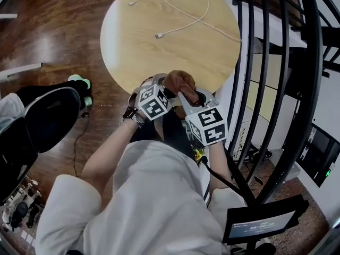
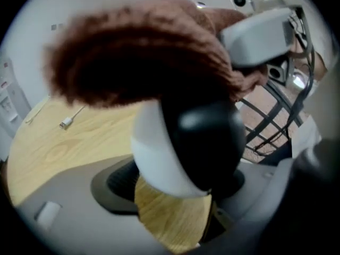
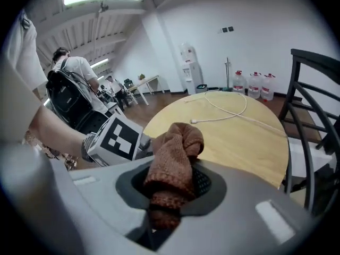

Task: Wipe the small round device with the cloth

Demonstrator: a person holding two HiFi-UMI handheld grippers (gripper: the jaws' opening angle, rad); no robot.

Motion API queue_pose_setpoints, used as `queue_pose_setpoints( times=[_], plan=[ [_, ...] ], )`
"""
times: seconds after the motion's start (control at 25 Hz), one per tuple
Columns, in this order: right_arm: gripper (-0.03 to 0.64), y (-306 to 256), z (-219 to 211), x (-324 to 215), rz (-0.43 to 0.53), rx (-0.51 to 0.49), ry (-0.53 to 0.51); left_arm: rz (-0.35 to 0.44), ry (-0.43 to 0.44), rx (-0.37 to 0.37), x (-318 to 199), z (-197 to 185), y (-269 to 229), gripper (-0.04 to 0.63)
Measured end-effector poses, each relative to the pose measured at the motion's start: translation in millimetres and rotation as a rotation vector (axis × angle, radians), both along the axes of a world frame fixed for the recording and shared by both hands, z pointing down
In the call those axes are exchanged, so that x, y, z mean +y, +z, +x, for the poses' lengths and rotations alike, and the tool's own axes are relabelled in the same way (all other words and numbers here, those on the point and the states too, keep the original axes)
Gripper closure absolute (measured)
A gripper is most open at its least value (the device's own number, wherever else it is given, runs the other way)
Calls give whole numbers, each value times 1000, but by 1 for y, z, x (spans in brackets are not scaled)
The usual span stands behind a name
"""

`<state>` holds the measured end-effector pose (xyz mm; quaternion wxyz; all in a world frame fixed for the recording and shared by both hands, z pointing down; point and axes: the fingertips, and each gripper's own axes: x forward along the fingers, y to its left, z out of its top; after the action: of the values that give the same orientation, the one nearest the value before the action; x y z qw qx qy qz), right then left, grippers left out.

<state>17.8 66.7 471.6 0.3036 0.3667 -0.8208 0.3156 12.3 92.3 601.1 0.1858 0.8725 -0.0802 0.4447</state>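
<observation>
The small round device [image 2: 186, 147], white with a black front, sits between the pads of my left gripper [image 2: 178, 182], which is shut on it above the table's near edge. A brown cloth [image 2: 143, 62] lies over its top. My right gripper [image 3: 170, 187] is shut on that cloth [image 3: 172, 163], which bunches up out of its jaws. In the head view both grippers meet at the round wooden table's [image 1: 159, 57] near edge: the left gripper [image 1: 158, 93], the right gripper [image 1: 194, 104], and the cloth [image 1: 179, 81] between them. The device is mostly hidden there.
A white cable [image 1: 180, 15] with its plug [image 1: 158, 35] lies across the table's far half. A black metal railing [image 1: 276, 89] stands close on the right. A dark chair [image 1: 48, 116] is at the left. Water bottles [image 3: 255, 84] and a person [image 3: 71, 73] are farther off.
</observation>
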Motion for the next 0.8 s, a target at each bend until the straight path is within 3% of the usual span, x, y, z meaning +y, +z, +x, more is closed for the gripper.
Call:
queue_pose_setpoints(
  times=[0.2,0.48,0.6,0.64,0.8],
  plan=[
    [528,15,6,-4,7,55,44,-1,18,-1,-1,0,-3,247],
    [528,67,47,12,-89,289,125,-1,32,-6,-1,0,1,249],
    [529,61,70,23,-61,404,178,-1,35,-8,-2,0,3,249],
    [528,51,70,24,-40,370,196,0,33,-5,-2,1,4,249],
    [528,-14,22,16,89,-3,206,5,10,27,-3,0,-1,249]
  ],
)
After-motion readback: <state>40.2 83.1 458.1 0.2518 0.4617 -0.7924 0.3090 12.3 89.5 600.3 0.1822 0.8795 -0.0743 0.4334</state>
